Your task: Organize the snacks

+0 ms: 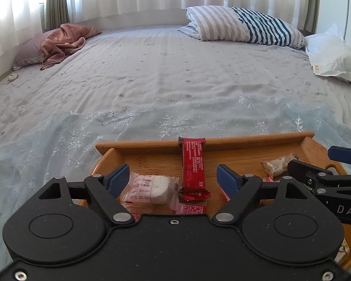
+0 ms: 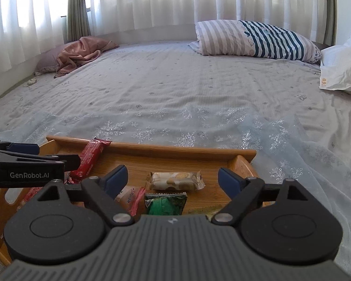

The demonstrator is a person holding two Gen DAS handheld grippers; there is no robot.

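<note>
Left wrist view: the left gripper (image 1: 173,175) is hovering with its blue-padded fingers spread wide over a rectangular wooden tray (image 1: 222,141) that is sitting on a pale grey bedspread (image 1: 152,82). A long red snack bar wrapper (image 1: 193,166) is leaning against the tray's far rim, its top end poking over that edge. Just beside its lower end, a clear-and-red packet holding a white rice cake (image 1: 151,188) is lying between the open fingers, close to the left pad. A beige biscuit packet (image 1: 278,164) is resting toward the tray's right side, near the right gripper (image 1: 316,161), which is reaching in from that edge.

Right wrist view: the right gripper (image 2: 173,176) is likewise hanging wide open and holding nothing. Between its fingers, the biscuit packet (image 2: 175,181) is lying mid-tray, with a green foil packet (image 2: 165,203) just in front of it and a pink-edged sachet (image 2: 131,196) near the left pad. The red bar (image 2: 89,159) is propped at the far-left corner of the tray (image 2: 175,151).

A striped pillow (image 1: 243,24) and crumpled brown cloth (image 1: 63,39) are lying at the bed's far edge.
</note>
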